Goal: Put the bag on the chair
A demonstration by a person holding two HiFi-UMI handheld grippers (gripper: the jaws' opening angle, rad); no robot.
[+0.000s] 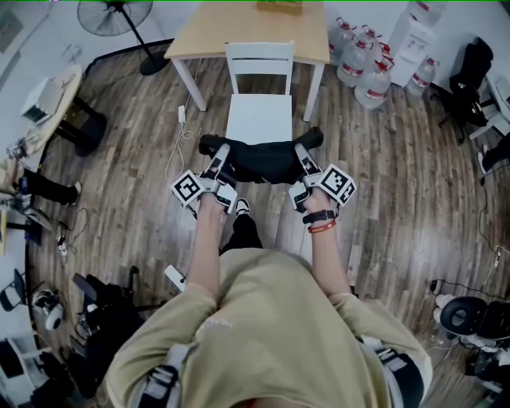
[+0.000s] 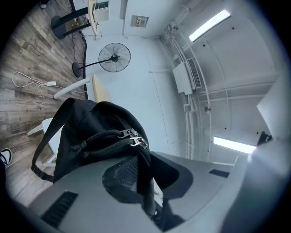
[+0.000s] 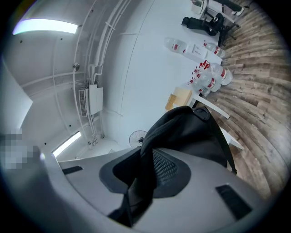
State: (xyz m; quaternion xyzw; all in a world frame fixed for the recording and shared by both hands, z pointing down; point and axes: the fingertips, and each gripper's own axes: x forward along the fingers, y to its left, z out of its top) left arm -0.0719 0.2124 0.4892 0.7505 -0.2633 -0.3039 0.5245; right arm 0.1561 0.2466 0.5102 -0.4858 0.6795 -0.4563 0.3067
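Note:
A black bag [image 1: 263, 159] hangs between my two grippers, just in front of the white chair [image 1: 259, 115] and a little over its seat's front edge. My left gripper [image 1: 217, 163] is shut on the bag's left end, my right gripper [image 1: 307, 162] on its right end. In the left gripper view the bag [image 2: 97, 136] shows its zipper pulls, with fabric pinched in the left gripper [image 2: 145, 191]. The right gripper view has the bag [image 3: 191, 132] hanging ahead, its black strap clamped in the right gripper [image 3: 141, 191]. The chair seat is bare.
A wooden table [image 1: 251, 32] stands behind the chair. A floor fan [image 1: 119, 20] is at the back left, several water bottles [image 1: 366, 68] at the back right. A white cable [image 1: 179, 139] lies left of the chair. Desks and gear line both sides.

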